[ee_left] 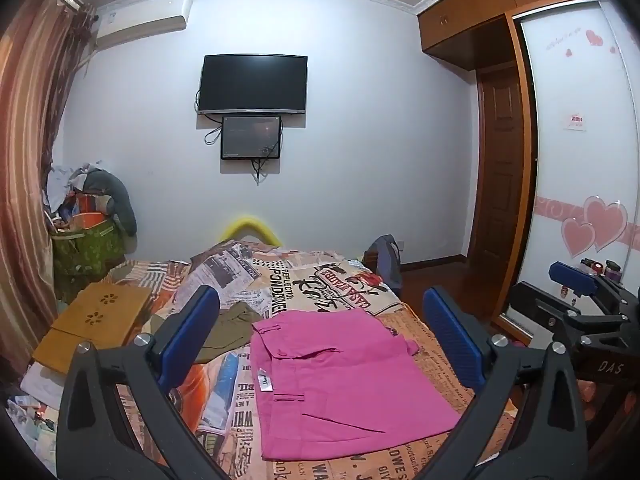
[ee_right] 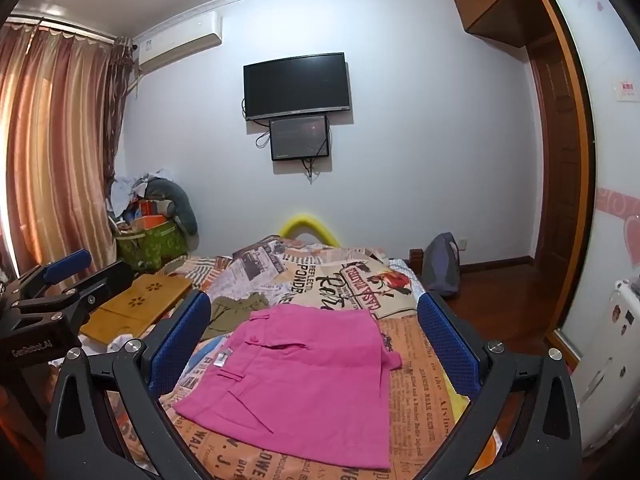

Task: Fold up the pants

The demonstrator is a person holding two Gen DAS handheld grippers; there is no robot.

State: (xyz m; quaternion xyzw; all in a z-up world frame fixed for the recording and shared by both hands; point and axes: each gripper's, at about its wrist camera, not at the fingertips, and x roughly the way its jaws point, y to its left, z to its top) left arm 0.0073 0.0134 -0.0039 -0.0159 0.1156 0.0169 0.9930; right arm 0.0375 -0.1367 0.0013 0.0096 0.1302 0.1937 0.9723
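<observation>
Pants [ee_left: 344, 384], pink, folded flat on bed [ee_left: 420, 464]. Left hand-held gripper [ee_left: 320, 340] and right hand-held gripper [ee_right: 316, 344]: fully open, empty, hovering. Advice: pinch edge corners evenly.

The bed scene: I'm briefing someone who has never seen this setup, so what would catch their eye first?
The bright pink pants stand out, lying folded flat on the newspaper-print bedspread between the wide-open blue-padded left gripper and right gripper, neither touching them. Just beyond lies a crumpled olive garment. On the white wall behind hangs a black television with a smaller screen below it.
</observation>
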